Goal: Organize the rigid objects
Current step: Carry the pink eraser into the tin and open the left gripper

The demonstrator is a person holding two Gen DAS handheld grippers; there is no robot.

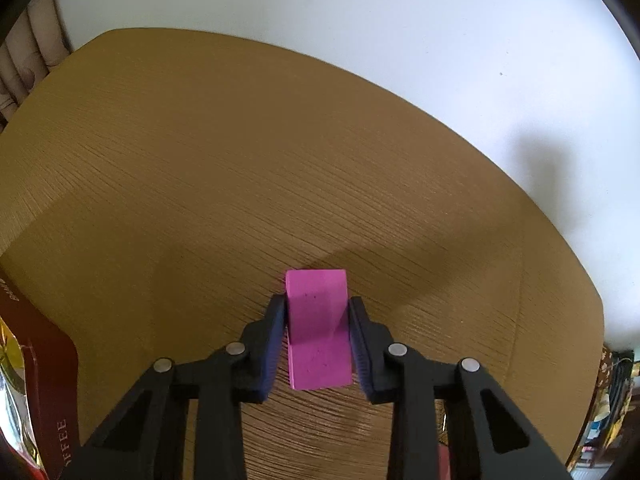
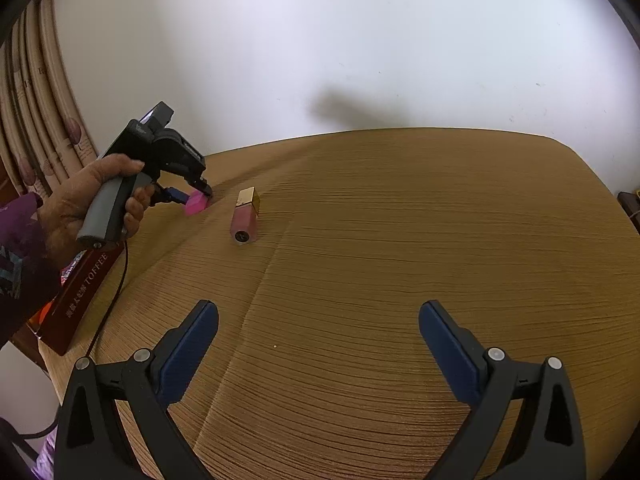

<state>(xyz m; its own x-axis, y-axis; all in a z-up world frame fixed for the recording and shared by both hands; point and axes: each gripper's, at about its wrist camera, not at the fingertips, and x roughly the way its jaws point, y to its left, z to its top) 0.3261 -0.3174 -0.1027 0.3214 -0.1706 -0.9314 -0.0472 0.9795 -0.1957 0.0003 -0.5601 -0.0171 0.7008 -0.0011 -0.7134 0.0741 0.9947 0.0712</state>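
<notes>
a: pink block (image 1: 319,328) — where is it?
b: low centre of the left view, pinched between the left claw (image 1: 318,306) pads, touching the tan surface (image 1: 200,160).
a: and the right claw (image 2: 318,312)?
b: spread wide, holding nothing. a pink tube (image 2: 244,218) lies upper left, just beside the block.

**Colours on the ribbed tan table**

A bright magenta block (image 1: 318,326) sits between black gripper fingers with dark blue pads (image 1: 272,354). The table covering (image 2: 400,260) is golden tan with fine ribbed lines. A lip gloss tube (image 2: 244,218) is dusty pink with a gold cap. A toffee box (image 2: 82,296) is dark red with pale lettering. The wall (image 2: 320,40) is white.
</notes>
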